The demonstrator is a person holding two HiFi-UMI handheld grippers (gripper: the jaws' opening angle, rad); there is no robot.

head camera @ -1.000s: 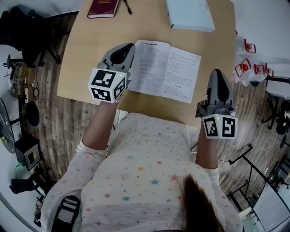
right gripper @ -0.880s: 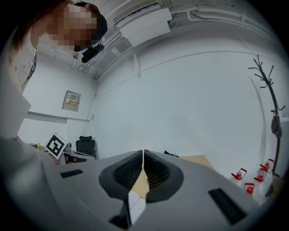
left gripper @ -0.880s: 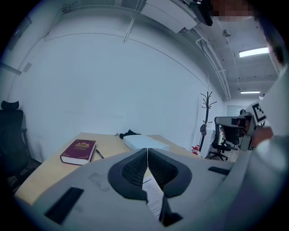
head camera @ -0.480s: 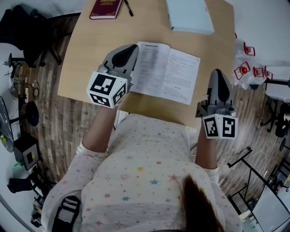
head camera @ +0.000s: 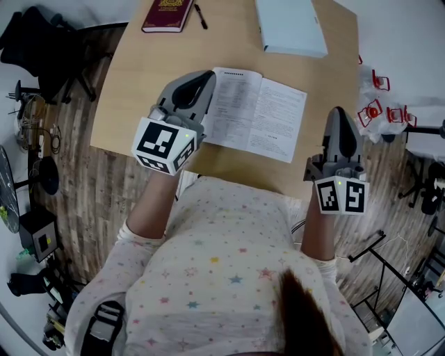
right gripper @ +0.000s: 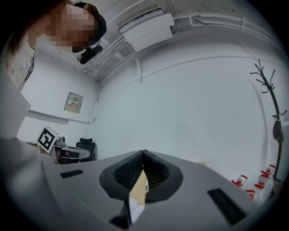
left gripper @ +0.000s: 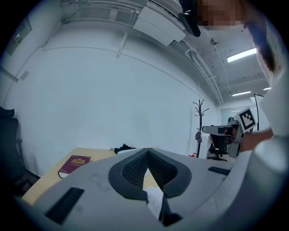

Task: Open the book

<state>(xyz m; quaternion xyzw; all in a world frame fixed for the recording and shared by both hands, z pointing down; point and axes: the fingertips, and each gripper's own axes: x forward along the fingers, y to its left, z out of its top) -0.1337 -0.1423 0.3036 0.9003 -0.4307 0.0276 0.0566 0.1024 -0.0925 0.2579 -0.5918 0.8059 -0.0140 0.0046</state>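
Observation:
The book [head camera: 257,115] lies open on the wooden table [head camera: 139,76], both printed pages facing up. My left gripper [head camera: 206,74] hovers over the book's left edge, its jaws closed on each other with nothing held. In the left gripper view those jaws [left gripper: 147,151] meet at the tip, and a strip of the book's page [left gripper: 155,201] shows below them. My right gripper [head camera: 338,111] hangs off the table's near right edge, away from the book. It is shut and empty too [right gripper: 143,156].
A maroon book [head camera: 167,14] and a pen [head camera: 200,15] lie at the far left of the table. A pale blue book [head camera: 290,26] lies at the far middle. Red-and-white items [head camera: 379,104] sit to the right, past the table. A black chair [head camera: 42,49] stands at left.
The book stays open and still. My left gripper has drifted slightly left and lower along the book's left edge. The right gripper has shifted a little right.

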